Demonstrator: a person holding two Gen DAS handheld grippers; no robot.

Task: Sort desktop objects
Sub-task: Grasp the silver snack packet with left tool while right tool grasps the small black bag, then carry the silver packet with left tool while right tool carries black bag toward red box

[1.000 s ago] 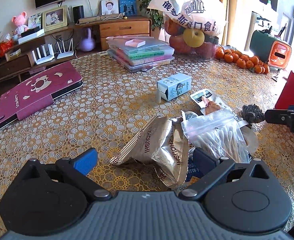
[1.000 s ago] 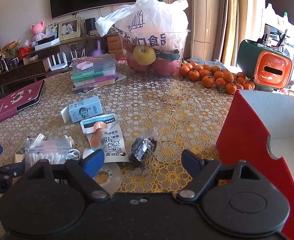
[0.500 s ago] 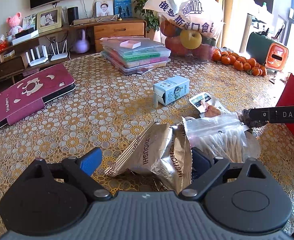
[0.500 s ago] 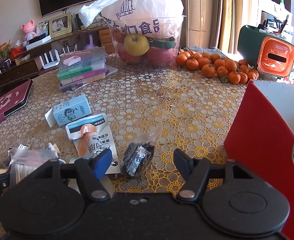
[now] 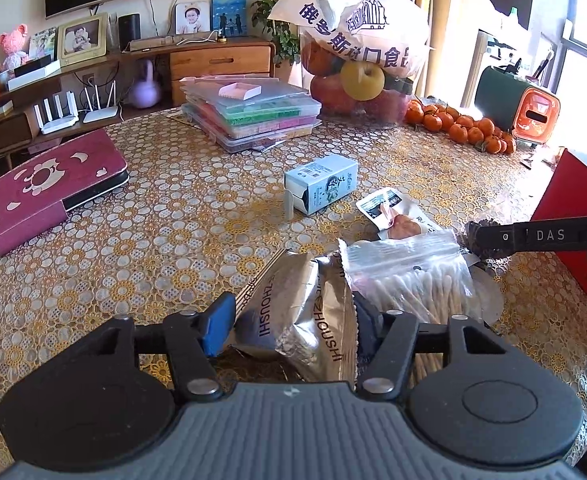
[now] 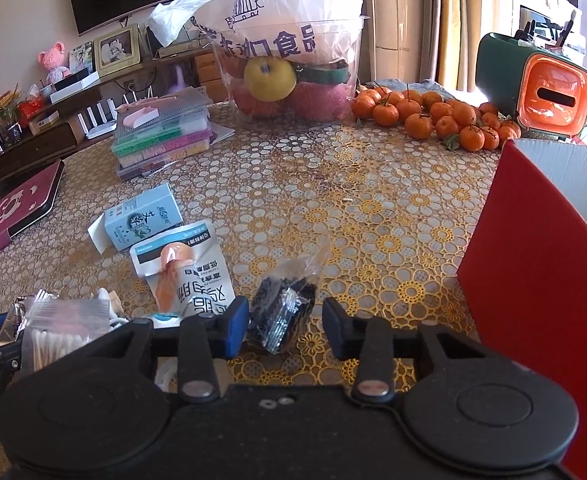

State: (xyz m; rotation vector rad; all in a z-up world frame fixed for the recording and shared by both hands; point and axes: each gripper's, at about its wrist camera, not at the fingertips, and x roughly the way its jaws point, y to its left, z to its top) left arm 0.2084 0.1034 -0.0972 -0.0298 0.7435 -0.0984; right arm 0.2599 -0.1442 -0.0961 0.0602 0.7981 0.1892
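A crumpled silver foil packet (image 5: 305, 320) lies at the table's near edge, and my left gripper (image 5: 292, 330) is shut on it, one pad on each side. Just right of it lies a clear bag of cotton swabs (image 5: 413, 280). In the right wrist view a small clear bag holding a dark item (image 6: 281, 316) sits between the fingers of my right gripper (image 6: 286, 328). That gripper is open, with a gap left at its right pad. A white snack pouch (image 6: 185, 268) and a pale blue carton (image 6: 141, 216) lie beyond. A red box (image 6: 533, 260) stands at the right.
Stacked plastic cases (image 5: 253, 116), a fruit tub under a white bag (image 5: 357, 68), loose mandarins (image 6: 433, 116) and a green-and-orange holder (image 6: 541, 88) line the far side. A maroon tablet case (image 5: 41, 188) lies at the left. The patterned cloth (image 6: 373, 208) is bare mid-table.
Both grippers moved forward and down while their jaws narrowed. The left closed onto the silver packet. The right came around the small dark bag.
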